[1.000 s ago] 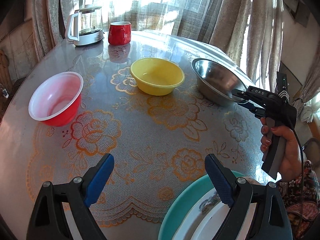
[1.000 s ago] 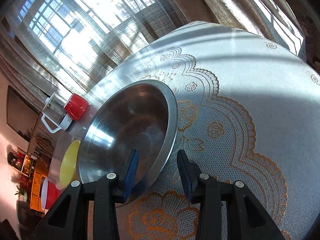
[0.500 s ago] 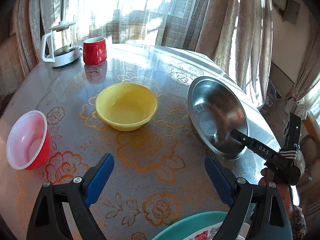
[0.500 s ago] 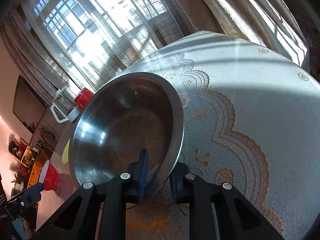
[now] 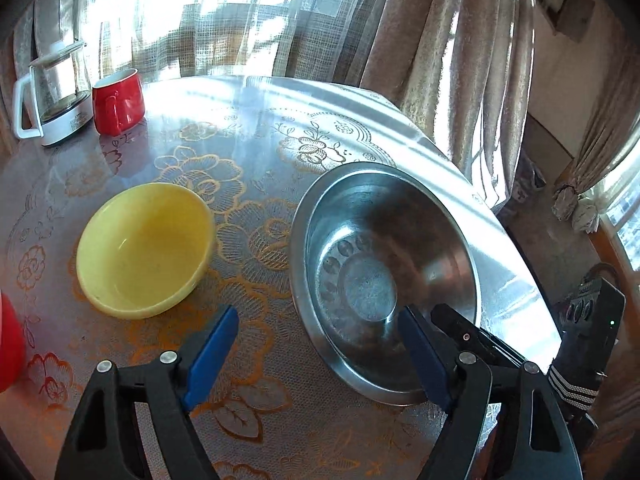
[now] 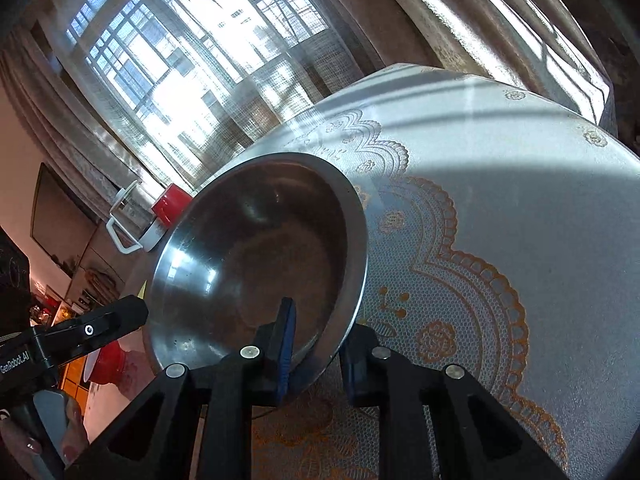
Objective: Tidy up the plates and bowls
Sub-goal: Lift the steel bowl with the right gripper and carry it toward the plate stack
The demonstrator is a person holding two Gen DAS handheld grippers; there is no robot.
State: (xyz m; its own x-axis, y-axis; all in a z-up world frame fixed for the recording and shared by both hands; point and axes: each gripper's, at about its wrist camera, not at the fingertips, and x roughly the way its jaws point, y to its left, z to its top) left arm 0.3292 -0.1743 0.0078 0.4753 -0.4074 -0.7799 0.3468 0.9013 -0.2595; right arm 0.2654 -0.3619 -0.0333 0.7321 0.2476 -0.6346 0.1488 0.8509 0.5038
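The right gripper [image 6: 316, 346] is clamped on the near rim of the wide, shallow stainless-steel bowl [image 6: 256, 264], one blue pad inside the wall and the other outside. The steel bowl looks tipped up from that pinched edge over the round table with its gold-flowered lace cloth [image 6: 500, 240]; whether its far side touches the cloth I cannot tell.

The left gripper [image 5: 320, 356] is closing with nothing between its blue pads [image 5: 210, 356]; it hangs over bare cloth between the steel bowl and the round yellow plastic bowl [image 5: 144, 250].

The sorting seems barely begun: the yellow bowl sits alone, the steel bowl is only just gripped, and a red bowl with a white inside [image 6: 106, 364] stands apart at the left edge. No bowl is nested in another, so the stacking is probably all still ahead.

Both the yellow and steel bowls are empty. A red mug [image 5: 118, 102] and a glass kettle on a white base [image 5: 54, 96] stand at the far side.
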